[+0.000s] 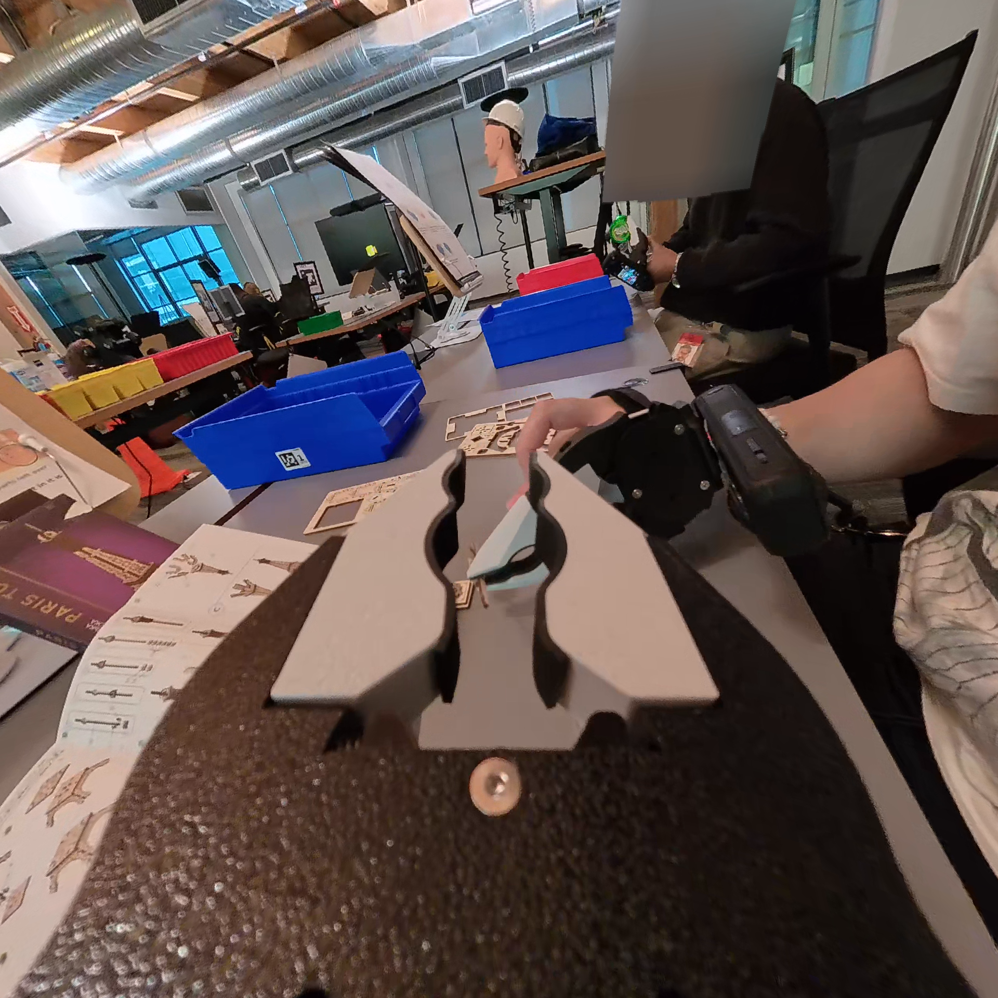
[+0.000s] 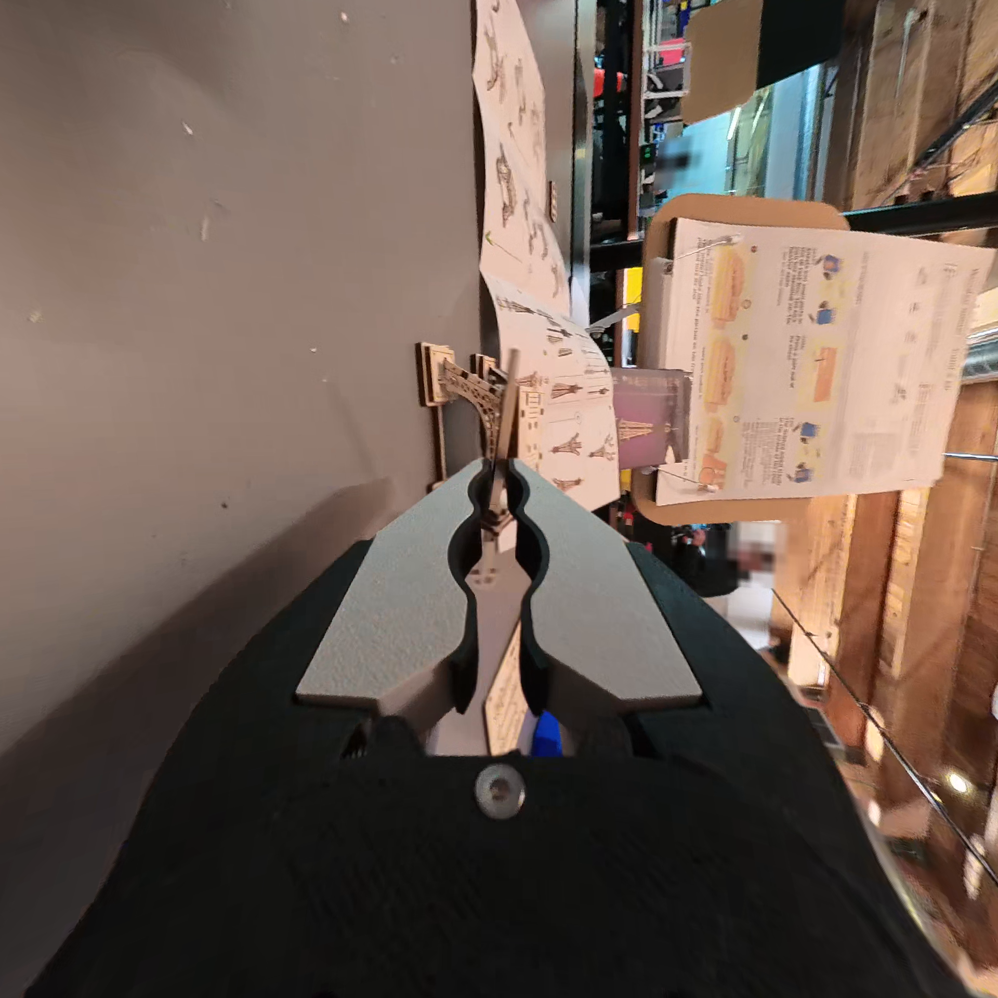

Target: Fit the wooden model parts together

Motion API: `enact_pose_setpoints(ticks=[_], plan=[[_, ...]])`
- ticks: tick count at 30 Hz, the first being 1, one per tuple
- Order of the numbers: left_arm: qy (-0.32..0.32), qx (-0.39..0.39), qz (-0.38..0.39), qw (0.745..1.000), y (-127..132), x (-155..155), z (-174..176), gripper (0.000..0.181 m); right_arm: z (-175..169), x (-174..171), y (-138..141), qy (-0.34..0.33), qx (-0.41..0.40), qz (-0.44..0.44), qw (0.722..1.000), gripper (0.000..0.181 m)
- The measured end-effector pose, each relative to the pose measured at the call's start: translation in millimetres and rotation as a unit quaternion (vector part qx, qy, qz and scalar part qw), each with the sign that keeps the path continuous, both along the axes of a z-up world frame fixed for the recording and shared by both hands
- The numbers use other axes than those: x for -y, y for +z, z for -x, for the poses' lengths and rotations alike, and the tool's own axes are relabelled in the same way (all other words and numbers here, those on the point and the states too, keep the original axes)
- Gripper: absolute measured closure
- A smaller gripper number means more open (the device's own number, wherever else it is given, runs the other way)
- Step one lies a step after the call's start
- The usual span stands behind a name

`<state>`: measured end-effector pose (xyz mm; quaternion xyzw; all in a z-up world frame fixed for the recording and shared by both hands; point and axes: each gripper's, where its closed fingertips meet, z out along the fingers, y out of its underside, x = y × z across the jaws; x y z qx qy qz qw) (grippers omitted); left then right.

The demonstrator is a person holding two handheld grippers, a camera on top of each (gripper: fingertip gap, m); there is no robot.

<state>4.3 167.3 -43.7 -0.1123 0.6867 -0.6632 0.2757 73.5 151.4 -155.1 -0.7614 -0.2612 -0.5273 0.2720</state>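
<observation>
Nearest to me, my right claw (image 2: 499, 475) is pinched almost fully together on a thin flat wooden strip (image 2: 505, 416), the tips gripping its lower end while the rest sticks out past them. The right wrist view is rolled on its side, so the grey worktop (image 2: 216, 270) reads as a wall on the left. Just beyond the tips stands the part-built tower (image 2: 470, 389), its lattice leg rising off a small stacked square base that sits on the worktop. The strip looks to be touching or just beside the lattice; I can't tell which.

My left claw (image 1: 494, 486) is parted by a moderate gap and holds nothing. Through that gap I see the tower base (image 1: 465, 594) low on the worktop, with my right claw coming in over it from the right.

I judge these parts to be feather-light, stiff along the grain, but brittle: thin laser-cut ply, and that lattice would snap under a sideways squeeze. The safe hold for my left claw is the solid base plates, not the legs. The strip wants a flat-faced grip near the end, pushed straight along its length.

Farther off lie the instruction sheet (image 1: 178, 610), cut-out wooden frets (image 1: 345, 507), then a blue bin (image 1: 302, 426).
</observation>
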Motion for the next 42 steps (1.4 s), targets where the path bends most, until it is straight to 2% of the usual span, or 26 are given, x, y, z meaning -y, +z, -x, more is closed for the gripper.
enact_pose_setpoints(ticks=[5,9,13,16,22,26,29,31,32,34,36,37,39,42], plan=[[-0.001,-0.010,0.011,1.000,-3.6,-1.1,-2.5,0.162,4.1,1.0,-18.5,0.002,-0.096,0.012,0.995,0.177],[-0.001,-0.015,0.015,1.000,-5.2,-1.2,-3.4,0.163,6.4,2.0,-17.3,0.005,-0.149,-0.016,0.989,0.178],[-0.004,-0.019,0.021,1.000,-6.1,-1.5,-3.8,0.163,7.3,7.1,-19.2,-0.002,-0.199,-0.025,0.980,0.161],[-0.002,-0.017,0.022,1.000,-5.5,-4.0,-3.4,0.163,13.9,9.3,-14.2,0.012,-0.255,-0.051,0.966,0.158],[0.020,-0.014,0.022,0.999,-4.0,-15.2,-6.6,0.164,22.6,18.0,19.2,0.051,-0.377,-0.145,0.914,0.148],[0.056,-0.023,0.003,0.998,-15.3,-18.2,-17.8,0.163,-17.7,46.0,50.9,0.020,-0.395,-0.265,0.880,0.139],[0.129,-0.042,-0.019,0.991,-29.0,-33.3,-37.0,0.156,-58.7,81.1,73.4,-0.018,-0.399,-0.383,0.833,0.129],[0.223,-0.046,-0.048,0.972,-40.3,-59.4,-53.8,0.151,-84.3,110.2,82.8,-0.048,-0.375,-0.456,0.806,0.120],[0.286,-0.045,-0.067,0.955,-45.9,-78.9,-60.7,0.150,-93.9,123.9,85.9,-0.060,-0.355,-0.486,0.796,0.116],[0.404,-0.029,-0.116,0.907,-57.3,-120.6,-64.5,0.146,-105.7,143.3,87.2,-0.080,-0.315,-0.522,0.788,0.114],[0.500,0.001,-0.161,0.851,-65.3,-158.9,-57.5,0.146,-116.5,158.5,85.2,-0.111,-0.253,-0.537,0.797,0.111],[0.533,0.016,-0.177,0.827,-66.0,-173.3,-53.3,0.146,-118.6,163.4,89.2,-0.118,-0.219,-0.545,0.801,0.112],[0.564,0.027,-0.211,0.798,-63.3,-191.3,-49.8,0.144,-122.1,168.4,95.0,-0.128,-0.149,-0.544,0.816,0.115],[0.574,0.021,-0.264,0.775,-68.5,-207.5,-51.2,0.139,-120.9,165.1,96.4,-0.129,-0.093,-0.530,0.833,0.113]])
